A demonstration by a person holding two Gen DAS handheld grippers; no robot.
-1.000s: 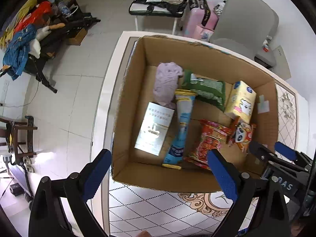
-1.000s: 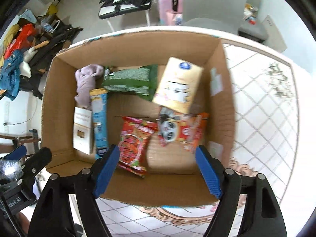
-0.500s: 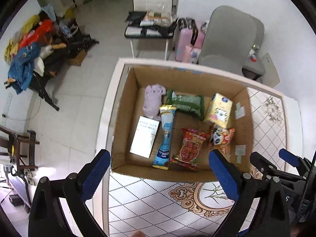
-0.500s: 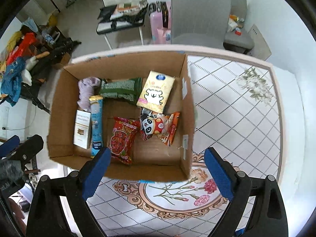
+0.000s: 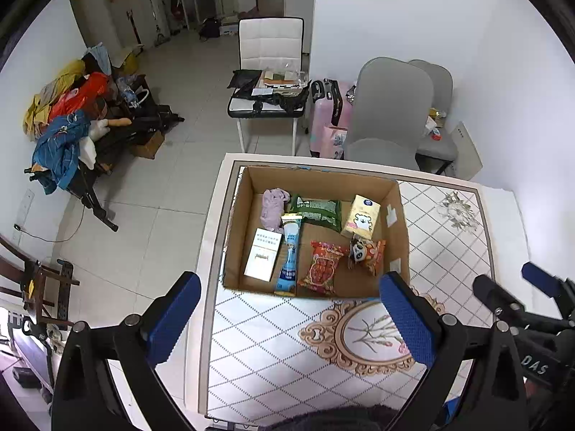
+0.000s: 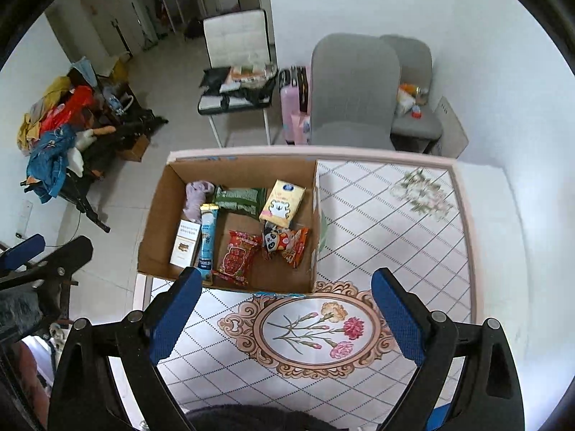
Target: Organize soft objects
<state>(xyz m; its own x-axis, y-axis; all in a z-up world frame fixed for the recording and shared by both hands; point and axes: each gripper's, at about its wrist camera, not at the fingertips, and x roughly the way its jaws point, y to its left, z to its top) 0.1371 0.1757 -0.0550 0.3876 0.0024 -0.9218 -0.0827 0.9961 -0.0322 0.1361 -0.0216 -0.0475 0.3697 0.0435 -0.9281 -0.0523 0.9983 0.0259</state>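
- Left hand-held gripper [image 5: 285,310]: jaws spread wide, nothing between the blue pads, held high above the table's near-left part.
- Right hand-held gripper [image 6: 284,309]: also spread wide and empty, above the oval flower print on the table [image 6: 395,222].
- Each gripper shows at the edge of the other's view; they are apart, not touching.
- Cardboard box [image 5: 399,215] sits open-topped on the table's far-left part, close to the left edge. All the soft items lie inside it.
- Back row in the box, left to right: lilac cloth [image 5: 273,206] bunched in the far-left corner; dark green packet [image 5: 318,210] just beside it; yellow tissue pack [image 5: 363,215] with a bear print, leaning toward the right wall.
- Front row, left to right: white flat carton [image 5: 262,258] near the left wall; long blue sachet [image 5: 290,255] lying lengthwise, its far end touching the cloth and green packet; red snack bag [image 5: 323,265]; orange panda snack bag [image 5: 366,253] just below the tissue pack.
- Table surface to the right of the box is bare patterned cover.
- Beyond the table: two grey chairs [image 6: 354,89], a white chair [image 5: 269,72] piled with papers and dark items, a pink suitcase [image 5: 325,115], a heap of clothes [image 5: 61,122] on the floor at left.
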